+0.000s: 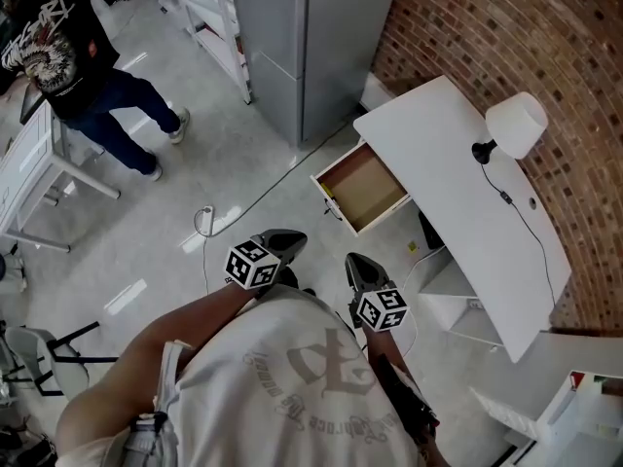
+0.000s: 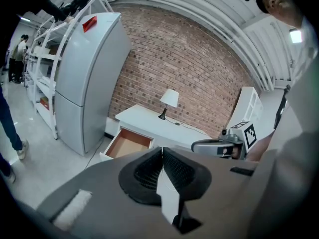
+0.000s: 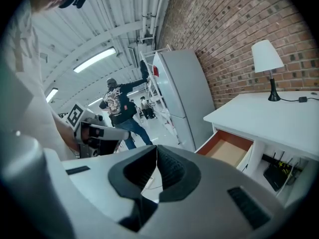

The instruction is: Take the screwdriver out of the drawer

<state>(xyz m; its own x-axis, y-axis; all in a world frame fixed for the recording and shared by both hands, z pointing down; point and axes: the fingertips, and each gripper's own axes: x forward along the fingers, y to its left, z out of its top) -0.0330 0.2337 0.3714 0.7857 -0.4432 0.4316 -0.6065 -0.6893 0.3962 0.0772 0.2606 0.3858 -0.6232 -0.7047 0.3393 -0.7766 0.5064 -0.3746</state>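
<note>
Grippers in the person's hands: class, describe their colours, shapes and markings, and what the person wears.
The left gripper and right gripper have grey bodies with black ribbed tongs. Each carries a cube of black-and-white square markers. The T-shirt is pale grey and printed.

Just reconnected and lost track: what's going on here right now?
A person stands back from the white desk, holding a claw in each hand close to the chest. The left claw and the right claw are both shut and empty. The desk's drawer is pulled open, and its wooden bottom looks mostly bare from here. Neither claw has gone to the drawer yet.
</note>
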